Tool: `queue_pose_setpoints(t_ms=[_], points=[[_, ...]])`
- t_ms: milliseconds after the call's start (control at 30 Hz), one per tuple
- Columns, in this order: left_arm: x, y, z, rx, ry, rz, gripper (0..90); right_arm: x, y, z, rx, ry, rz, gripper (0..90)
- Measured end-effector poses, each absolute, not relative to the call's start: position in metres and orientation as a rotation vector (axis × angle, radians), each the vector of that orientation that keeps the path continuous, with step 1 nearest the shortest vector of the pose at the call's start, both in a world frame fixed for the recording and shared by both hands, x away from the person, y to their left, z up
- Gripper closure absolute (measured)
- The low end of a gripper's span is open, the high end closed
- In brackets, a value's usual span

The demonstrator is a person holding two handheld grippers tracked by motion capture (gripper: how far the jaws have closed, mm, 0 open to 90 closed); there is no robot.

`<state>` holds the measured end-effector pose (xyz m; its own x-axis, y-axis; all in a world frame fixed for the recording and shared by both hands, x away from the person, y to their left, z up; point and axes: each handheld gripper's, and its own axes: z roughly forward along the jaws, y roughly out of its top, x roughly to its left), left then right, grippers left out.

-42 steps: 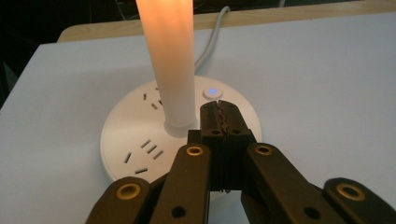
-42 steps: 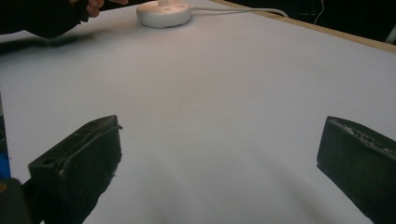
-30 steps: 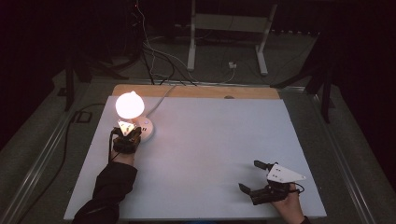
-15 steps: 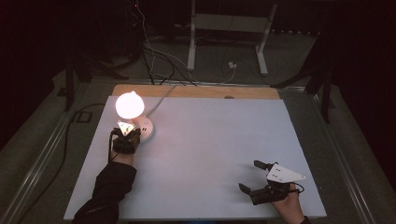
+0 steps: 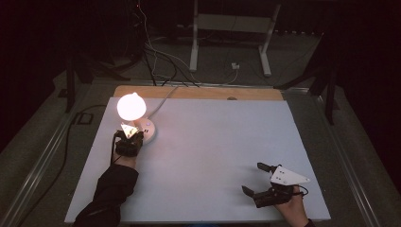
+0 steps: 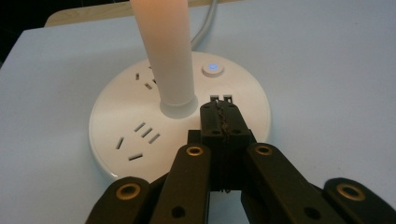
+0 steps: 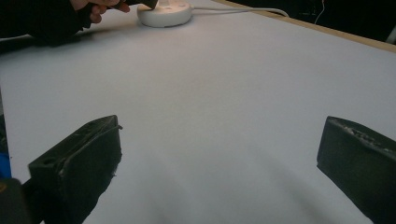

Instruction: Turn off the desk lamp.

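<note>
**benchtop_bo:** Basically nothing has moved since the earlier frames. The lamp was lit then too, and both hands sit where they were.

**wrenchy:** Working out from the fingers: the left gripper [image 6: 219, 116] has its jaws pressed flat together with nothing between them, tips resting on or just over the white lamp base [image 6: 116, 116], right in front of the stem [image 6: 168, 51]. The little blue-lit button [image 6: 212, 69] is just past the tips, off to one side.

**benchtop_bo:** So if the button's the target, I'd slide the closed tips over and press straight down, gently. That base is light and could skate on the table [image 5: 213, 142].

**wrenchy:** Agreed, and keep clear of the stem. The right gripper [image 5: 259, 178] idles well away from the lamp, jaws wide apart, nothing in them.
</note>
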<state>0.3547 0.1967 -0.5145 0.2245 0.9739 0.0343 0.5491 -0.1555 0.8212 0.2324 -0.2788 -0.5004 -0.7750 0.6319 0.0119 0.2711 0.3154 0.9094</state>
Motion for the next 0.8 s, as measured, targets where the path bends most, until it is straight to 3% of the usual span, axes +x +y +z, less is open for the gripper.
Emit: queue_pose_setpoints(t_ms=[500, 800], points=[[0.355, 0.194, -0.515, 1.832, 1.392, 0.801, 90.0, 0.232, -0.278, -0.501, 0.802, 2.244, 1.441, 0.0], [0.350, 0.198, -0.499, 1.751, 1.385, 0.794, 90.0, 0.233, -0.279, -0.501, 0.806, 2.241, 1.445, 0.0]])
